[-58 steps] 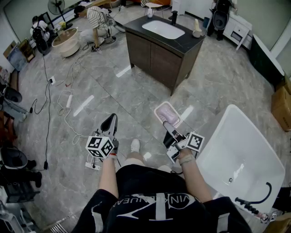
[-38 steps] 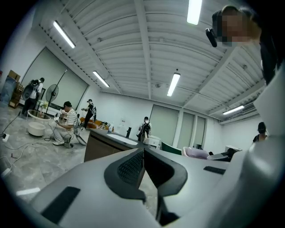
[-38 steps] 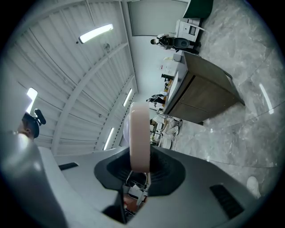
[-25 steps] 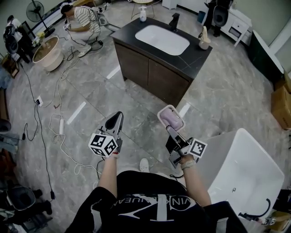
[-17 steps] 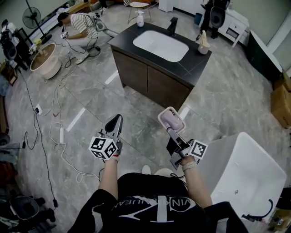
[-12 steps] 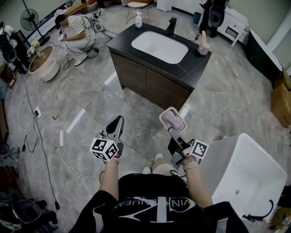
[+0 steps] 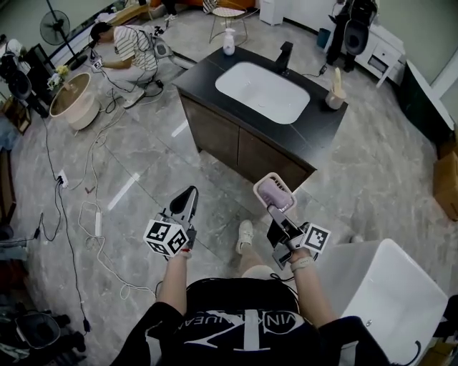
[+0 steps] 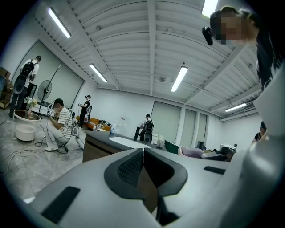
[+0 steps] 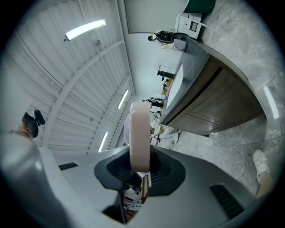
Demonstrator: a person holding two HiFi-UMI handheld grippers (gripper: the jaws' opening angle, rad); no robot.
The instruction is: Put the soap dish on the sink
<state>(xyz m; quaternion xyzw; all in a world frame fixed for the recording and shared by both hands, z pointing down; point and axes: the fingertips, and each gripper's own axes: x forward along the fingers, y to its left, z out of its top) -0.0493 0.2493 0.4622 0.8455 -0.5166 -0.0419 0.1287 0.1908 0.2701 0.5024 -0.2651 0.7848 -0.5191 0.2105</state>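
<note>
Far left in the head view: a standing fan (image 7: pixel 56 21), a person (image 7: pixel 132 48) crouched on the floor, a round beige tub (image 7: pixel 71 101) beside them. Cables (image 7: pixel 91 214) trail over the grey floor tiles.

Left gripper (image 7: pixel 188 201): I read it from its own view. Jaws closed against each other, pads meeting, nothing between them. It points level toward the bench (image 7: pixel 207 77). Marker cube (image 7: pixel 164 239) sits just above the person's left wrist.

A white shoe (image 7: pixel 245 236) is on the floor between the two grippers.

Right gripper (image 7: pixel 273 210): jaws narrow and clamped on the near rim of the soap dish (image 7: pixel 258 186). In the right gripper view the dish is edge-on, a pale pink rim pinched between the pads. The head view shows it open side up, with a lilac bar of soap (image 7: pixel 274 193) lying in it.

So the dish is in the air, held out ahead of the right hand over the floor. It is short of the bench's front edge and touches neither the bench nor the sink (image 7: pixel 262 91).

On the dark bench top:
- the white sink is set in the middle
- a pump bottle (image 7: pixel 228 41) is at the far left corner
- a black tap (image 7: pixel 285 57) is behind the basin
- a cup (image 7: pixel 334 97) is at the right end

Bottom right is a white bathtub (image 7: pixel 390 300), close by the person's right arm.
</note>
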